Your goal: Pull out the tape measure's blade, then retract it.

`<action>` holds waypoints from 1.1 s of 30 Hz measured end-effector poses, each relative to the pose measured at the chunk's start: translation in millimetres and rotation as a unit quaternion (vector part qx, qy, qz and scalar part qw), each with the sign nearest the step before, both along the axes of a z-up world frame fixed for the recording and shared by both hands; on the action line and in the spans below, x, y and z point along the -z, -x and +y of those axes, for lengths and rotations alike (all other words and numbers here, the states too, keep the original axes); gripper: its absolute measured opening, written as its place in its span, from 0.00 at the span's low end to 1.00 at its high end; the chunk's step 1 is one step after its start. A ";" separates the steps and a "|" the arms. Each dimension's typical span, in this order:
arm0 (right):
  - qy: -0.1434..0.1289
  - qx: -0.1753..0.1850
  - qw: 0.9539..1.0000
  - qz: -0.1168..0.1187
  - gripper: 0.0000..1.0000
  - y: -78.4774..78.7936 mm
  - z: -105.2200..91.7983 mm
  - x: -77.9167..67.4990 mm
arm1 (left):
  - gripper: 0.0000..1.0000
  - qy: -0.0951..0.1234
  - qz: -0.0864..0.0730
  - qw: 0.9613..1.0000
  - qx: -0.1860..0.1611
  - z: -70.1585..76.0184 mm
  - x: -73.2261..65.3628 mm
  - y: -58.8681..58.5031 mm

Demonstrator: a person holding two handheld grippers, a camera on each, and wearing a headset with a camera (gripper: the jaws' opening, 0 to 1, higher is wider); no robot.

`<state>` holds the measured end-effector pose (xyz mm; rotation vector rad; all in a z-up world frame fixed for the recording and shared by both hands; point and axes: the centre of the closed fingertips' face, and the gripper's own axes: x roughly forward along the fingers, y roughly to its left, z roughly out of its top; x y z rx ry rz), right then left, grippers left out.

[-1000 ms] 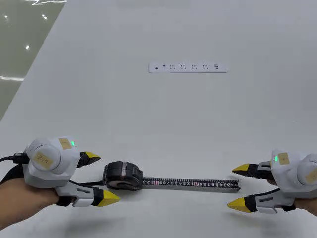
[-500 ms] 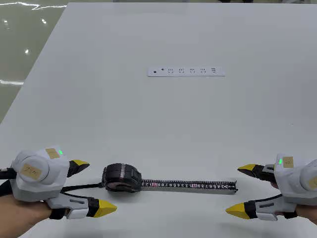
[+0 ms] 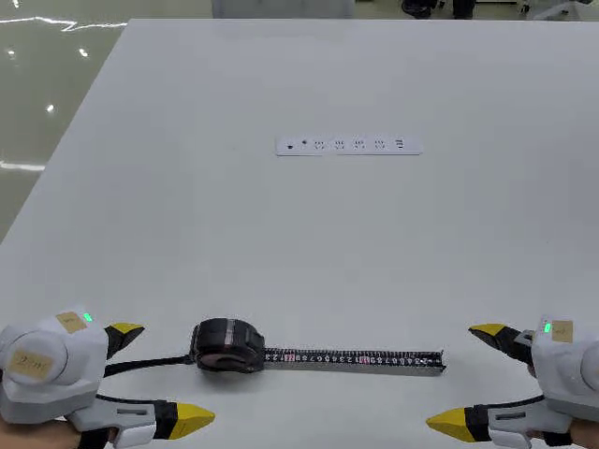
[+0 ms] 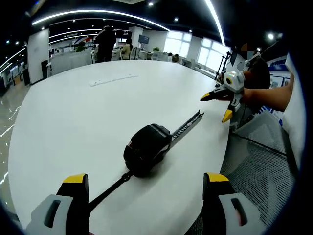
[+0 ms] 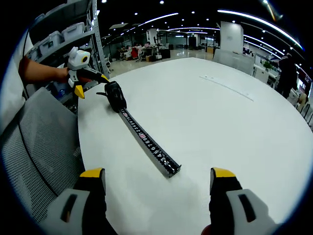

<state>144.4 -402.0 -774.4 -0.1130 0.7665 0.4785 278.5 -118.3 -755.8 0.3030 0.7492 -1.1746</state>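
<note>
Here my left gripper (image 3: 168, 371) and right gripper (image 3: 457, 376) both gape wide, empty, flanking the black round tape measure (image 3: 227, 345) on the white table (image 3: 281, 234); its dark numbered blade (image 3: 354, 359) lies extended, probably locked, awaiting retraction.

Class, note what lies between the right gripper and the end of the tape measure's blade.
Only bare table, seen in the right gripper view.
</note>
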 end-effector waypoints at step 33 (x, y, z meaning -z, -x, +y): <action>-0.023 0.061 0.997 -0.033 0.94 14.7 -7.7 -18.7 | 0.99 0.045 -0.009 0.996 -0.077 17.8 -9.5 16.4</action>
